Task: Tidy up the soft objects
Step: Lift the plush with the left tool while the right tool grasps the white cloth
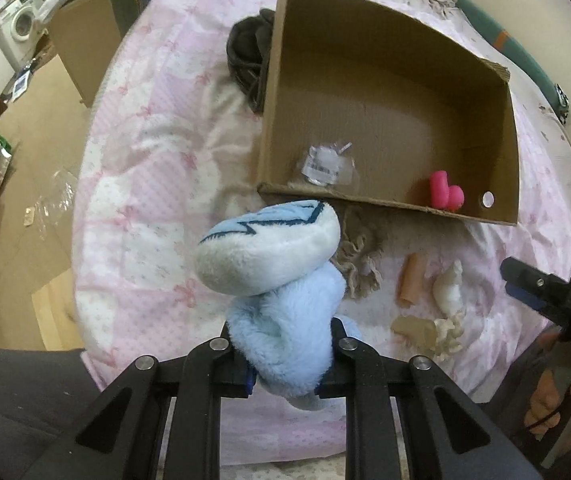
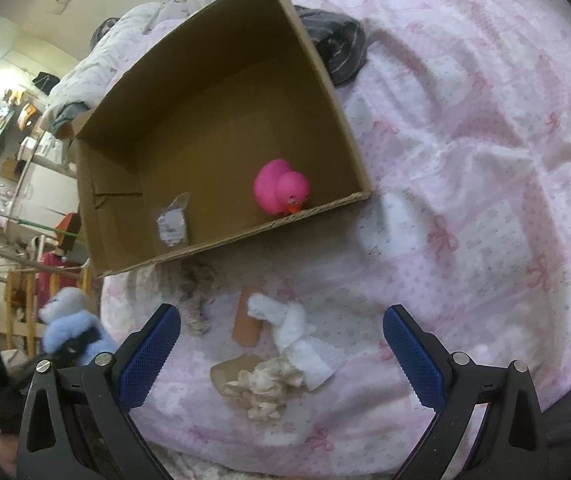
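Left gripper: closed firmly on the blue plush toy, clamping its furry lower body between the pads. The toy's white-and-blue head projects forward toward 12 o'clock, reaching the near wall of the cardboard box. The grip on the narrow body appears chosen to leave the bulky head free to clear the box rim; this reads as a carry toward deposit, not yet released.

Right gripper: jaws spread wide, holding nothing, poised above the bedspread. Directly ahead of it, between the fingers at 12 o'clock, lie the remaining loose items: a white cloth piece, a beige crumpled piece touching it at 6 o'clock, and a tan cylinder just beside the cloth at 9 o'clock. The wide opening suits a bulky, compressible target; which item is intended cannot be told.

Box contents: a pink rubber duck against the near wall, and a small clear packet on the floor at the duck's 9 o'clock. Most of the floor is bare, so room remains.

Outside the box: a frayed beige rope toy lies against the near wall, partly behind the plush. A dark striped garment rests against the box's far side wall.

Judgement: sorting is partly done; several items remain on the bed.
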A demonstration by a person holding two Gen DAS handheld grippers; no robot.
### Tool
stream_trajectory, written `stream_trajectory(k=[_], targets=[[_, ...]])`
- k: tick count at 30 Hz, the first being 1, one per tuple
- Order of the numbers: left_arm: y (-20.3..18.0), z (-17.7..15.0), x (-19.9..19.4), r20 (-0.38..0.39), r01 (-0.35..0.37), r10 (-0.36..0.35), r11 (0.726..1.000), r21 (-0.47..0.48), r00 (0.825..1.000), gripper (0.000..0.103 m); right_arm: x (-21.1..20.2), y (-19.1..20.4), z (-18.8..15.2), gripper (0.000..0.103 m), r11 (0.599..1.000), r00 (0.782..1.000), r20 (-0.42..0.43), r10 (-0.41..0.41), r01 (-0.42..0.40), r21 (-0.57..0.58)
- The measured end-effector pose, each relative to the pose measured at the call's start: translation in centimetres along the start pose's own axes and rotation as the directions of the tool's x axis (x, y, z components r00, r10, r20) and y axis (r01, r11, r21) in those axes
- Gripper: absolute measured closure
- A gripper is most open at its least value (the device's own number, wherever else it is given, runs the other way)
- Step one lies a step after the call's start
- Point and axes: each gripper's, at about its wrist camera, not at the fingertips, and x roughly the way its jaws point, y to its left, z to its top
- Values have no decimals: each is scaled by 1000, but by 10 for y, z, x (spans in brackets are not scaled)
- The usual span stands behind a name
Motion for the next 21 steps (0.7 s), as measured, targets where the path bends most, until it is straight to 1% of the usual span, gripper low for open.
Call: stream_trajectory(k=[4, 6, 7, 9, 11, 12, 14, 15, 17, 18, 19, 20, 21], targets=[[-6, 1, 1, 31, 4, -5, 1000, 17, 1000, 85, 12, -4, -2, 0, 1000, 997, -71, 2, 0, 32], [-11, 1, 2, 36, 7, -8, 1000, 31, 999, 85, 21, -6, -3, 10, 999, 994, -108, 4, 0, 40], [-12, 0, 4, 35, 8, -9, 999, 33, 999, 85, 26, -6, -3, 17, 999, 992, -127, 12, -6, 44], [-13, -1, 6, 30, 8, -9, 999, 33, 1000, 85, 41, -8, -4, 18, 997, 980, -190, 54, -41, 72], [-12, -1, 7, 24, 13, -13, 1000, 25, 1000, 85, 53, -5, -4, 27, 998, 973, -228, 35, -22, 59], [-12, -1, 7, 23, 14, -15, 1000, 22, 1000, 85, 57, -4, -4, 30, 999, 971, -237, 20, -9, 46], [-11, 0, 7, 24, 17, -17, 1000, 14, 1000, 85, 65, 1, -5, 49, 1000, 966, -258, -15, 20, 16], [-11, 0, 6, 26, 18, -18, 1000, 9, 999, 85, 68, 3, -5, 53, 999, 963, -265, -37, 38, -2], [-9, 1, 6, 30, 18, -18, 1000, -2, 999, 85, 72, 5, -6, 73, 997, 962, -265, -72, 67, -27], [-8, 2, 6, 32, 19, -19, 1000, -9, 999, 85, 72, 5, -7, 74, 996, 963, -256, -84, 77, -35], [-6, 2, 5, 32, 20, -20, 1000, -17, 999, 85, 72, 6, -7, 78, 996, 965, -248, -84, 77, -39], [-5, 3, 5, 32, 21, -20, 1000, -21, 999, 85, 71, 9, -6, 80, 996, 966, -243, -85, 76, -47], [-4, 3, 5, 34, 19, -18, 999, -28, 999, 85, 69, 10, -6, 81, 996, 969, -231, -88, 77, -54]])
